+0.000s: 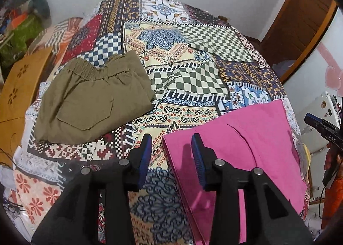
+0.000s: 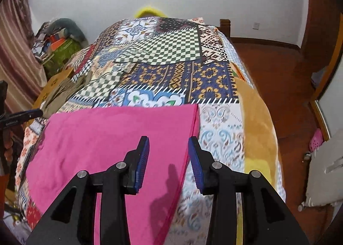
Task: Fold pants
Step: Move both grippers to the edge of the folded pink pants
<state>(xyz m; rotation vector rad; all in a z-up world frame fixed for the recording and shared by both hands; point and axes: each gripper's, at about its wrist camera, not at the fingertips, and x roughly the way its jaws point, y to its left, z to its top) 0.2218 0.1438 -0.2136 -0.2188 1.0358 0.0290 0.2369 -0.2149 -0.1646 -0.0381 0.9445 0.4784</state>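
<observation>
Currently, the left claw (image 1: 171,150) and right claw (image 2: 168,152) both hover released above the pink pants (image 2: 111,144), lying folded at lower frame on the patchwork bed (image 2: 163,73). "DAS" is legible at the left view's right edge; olive pants (image 1: 90,99) lie upper left.

Matt pink cloth pants (image 2: 111,137), smooth and lightly creased, are seen on a printed patchwork cloth bedspread (image 1: 193,56). Olive pants (image 1: 90,99) of matt woven cloth show a gathered elastic waistband. Matt black plastic gripper arms carry ribbed blue pads (image 1: 198,152) and shiny metal pins (image 2: 216,165). Glossy wooden flooring (image 2: 274,69) is visible.
</observation>
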